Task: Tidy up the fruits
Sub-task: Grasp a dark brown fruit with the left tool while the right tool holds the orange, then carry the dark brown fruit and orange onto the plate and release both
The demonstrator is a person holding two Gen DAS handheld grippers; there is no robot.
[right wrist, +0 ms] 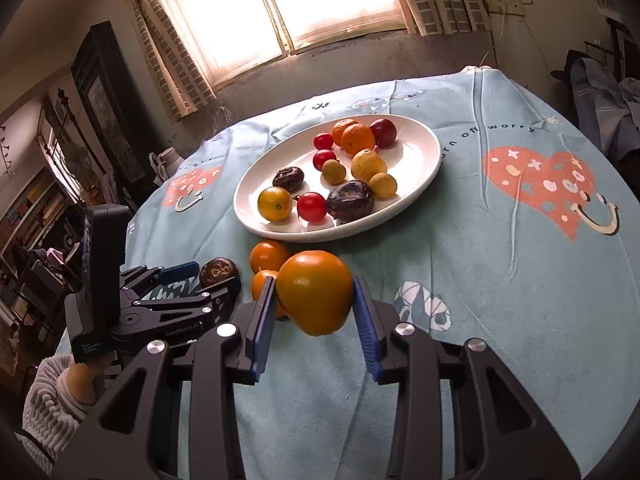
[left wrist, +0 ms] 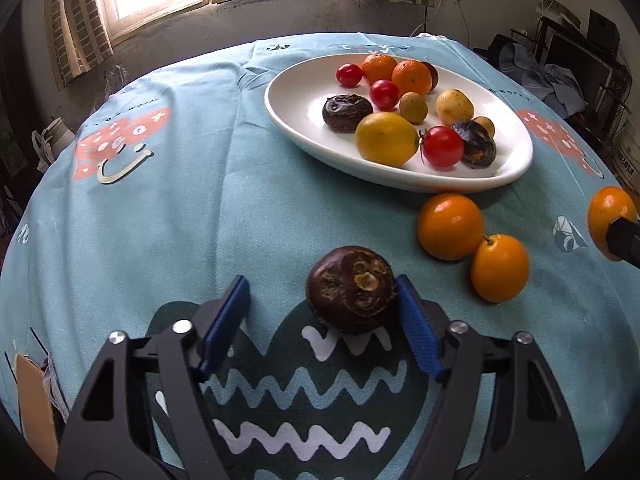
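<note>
The right gripper point(right wrist: 314, 296) pinches an orange fruit point(right wrist: 314, 292); the left gripper point(left wrist: 322, 300), spread, flanks a brown fruit point(left wrist: 352, 288) on the surface point(left wrist: 200, 220).

A light-blue tablecloth point(left wrist: 168, 216) (red heart prints) lies under a bright window point(right wrist: 280, 4), perhaps curtained.

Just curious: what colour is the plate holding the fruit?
White, plain, with no pattern. The plate shows best in the right wrist view.
</note>
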